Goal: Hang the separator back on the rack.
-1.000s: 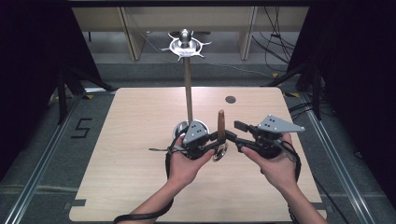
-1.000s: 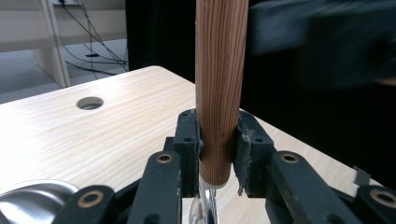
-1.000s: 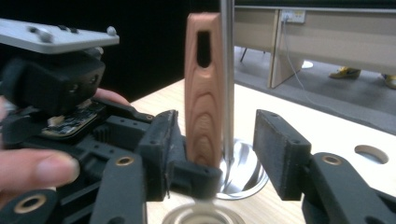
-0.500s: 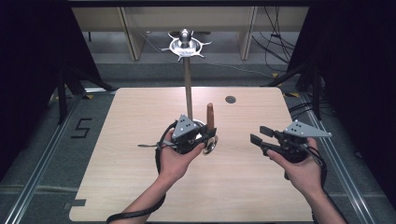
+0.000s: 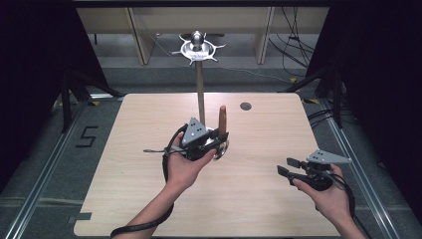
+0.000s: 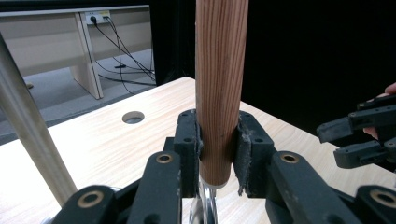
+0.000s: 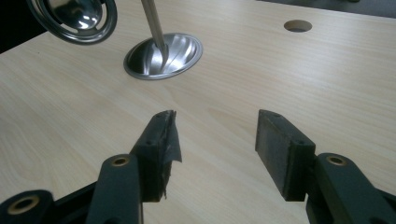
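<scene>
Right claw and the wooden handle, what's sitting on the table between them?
Nothing: in the high view, bare table runs from the right claw to the wooden handle gripped by the left claw.

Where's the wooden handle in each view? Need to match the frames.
High view: the wooden handle stands upright at table centre, clamped in the left gripper, just right of the metal pole.
Left gripper view: handle fills the centre, between the jaws.
Right gripper view: the handle itself is out of frame.
Shared landmark: the round hole in the table.
</scene>
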### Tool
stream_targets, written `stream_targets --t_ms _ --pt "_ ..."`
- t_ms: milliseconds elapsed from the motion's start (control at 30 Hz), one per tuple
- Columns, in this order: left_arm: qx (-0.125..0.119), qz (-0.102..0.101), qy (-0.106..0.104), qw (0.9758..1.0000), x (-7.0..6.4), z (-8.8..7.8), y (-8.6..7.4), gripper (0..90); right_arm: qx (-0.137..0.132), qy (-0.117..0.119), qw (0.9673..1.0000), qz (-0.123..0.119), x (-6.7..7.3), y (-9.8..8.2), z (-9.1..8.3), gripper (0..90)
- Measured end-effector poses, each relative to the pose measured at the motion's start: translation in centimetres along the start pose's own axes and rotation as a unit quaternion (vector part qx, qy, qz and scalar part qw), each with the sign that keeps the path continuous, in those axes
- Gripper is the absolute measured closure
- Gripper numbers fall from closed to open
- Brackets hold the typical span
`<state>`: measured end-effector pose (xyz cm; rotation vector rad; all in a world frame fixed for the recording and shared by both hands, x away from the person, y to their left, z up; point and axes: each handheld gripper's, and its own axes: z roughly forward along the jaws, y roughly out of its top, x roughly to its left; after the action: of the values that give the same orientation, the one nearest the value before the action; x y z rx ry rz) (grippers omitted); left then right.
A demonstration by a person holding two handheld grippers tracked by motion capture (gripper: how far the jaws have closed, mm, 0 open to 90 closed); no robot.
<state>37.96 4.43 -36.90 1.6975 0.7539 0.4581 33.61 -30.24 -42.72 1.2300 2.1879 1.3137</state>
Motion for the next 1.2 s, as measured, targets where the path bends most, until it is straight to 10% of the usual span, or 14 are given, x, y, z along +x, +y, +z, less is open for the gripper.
stream_targets --t_ms 1200 --pt "-0.006 0.010 0.030 0.9995 0.9 0.2 3.9 72.1 -0.003 -0.028 0.9995 0.018 -0.7 -2.7 -0.9 50.7"
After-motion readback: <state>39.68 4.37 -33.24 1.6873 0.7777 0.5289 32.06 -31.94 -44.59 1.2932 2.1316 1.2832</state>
